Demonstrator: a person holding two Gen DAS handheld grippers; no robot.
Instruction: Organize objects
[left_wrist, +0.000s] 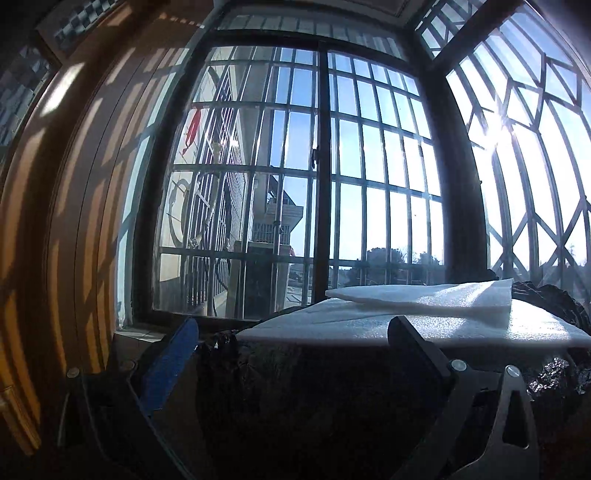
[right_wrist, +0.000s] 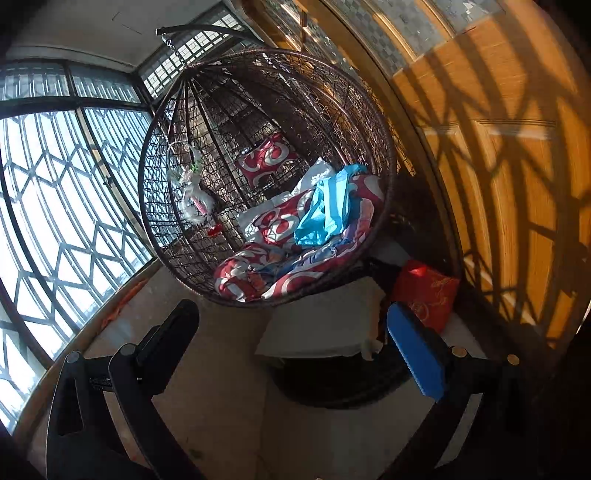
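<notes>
White foam sheets (left_wrist: 424, 310) are lying ahead while we are holding both the left gripper (left_wrist: 295, 332) and the right gripper (right_wrist: 291, 325) apart and empty, probably choosing what to pick first.

Strong sun through the barred window (left_wrist: 321, 177), with white glare at the upper right. Very bright sky outside, so everything near the camera looks dark, almost black. White foam sheets (left_wrist: 424, 306) lit on top, dim below. Striped shadows of the bars across the orange wooden wall (right_wrist: 509, 155). Window panes (right_wrist: 55, 206) washed out white in the right wrist view. Straight lines bent into curves near the edges, black in the corners. Slight blur on the hanging chair (right_wrist: 266, 177).
</notes>
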